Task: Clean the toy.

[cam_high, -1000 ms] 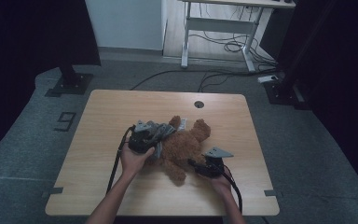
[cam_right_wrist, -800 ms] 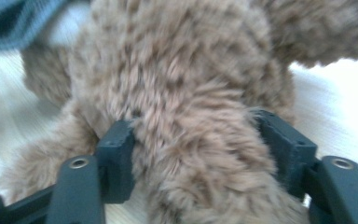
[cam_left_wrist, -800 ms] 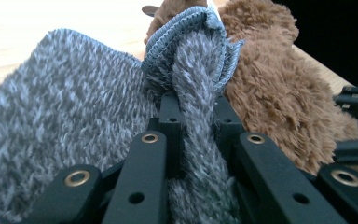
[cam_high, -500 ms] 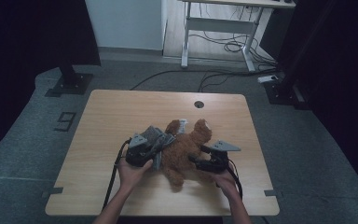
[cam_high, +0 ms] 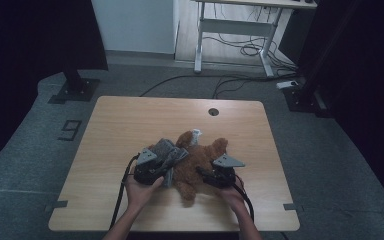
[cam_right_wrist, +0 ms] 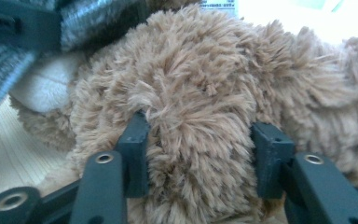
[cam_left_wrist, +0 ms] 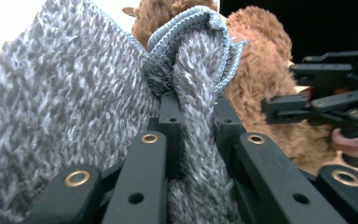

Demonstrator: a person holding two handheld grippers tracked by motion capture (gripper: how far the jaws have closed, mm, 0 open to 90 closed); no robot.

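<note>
Your left gripper (cam_left_wrist: 193, 116) is clamped on the grey knit garment (cam_left_wrist: 65, 112), soft and stretchy, so pinch its ribbed hem. Your right gripper's (cam_right_wrist: 200, 154) jaws have just been closing around a plush limb of the teddy bear (cam_high: 200, 160), mid-table. Beyond, the high view reveals the bear's white tag (cam_high: 196, 134).

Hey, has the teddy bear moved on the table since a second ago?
Yes. The teddy bear has shifted slightly toward the table's near edge, away from the round hole in the tabletop. Left tongs grip its grey knitted garment; right tongs clamp its fur.
</note>
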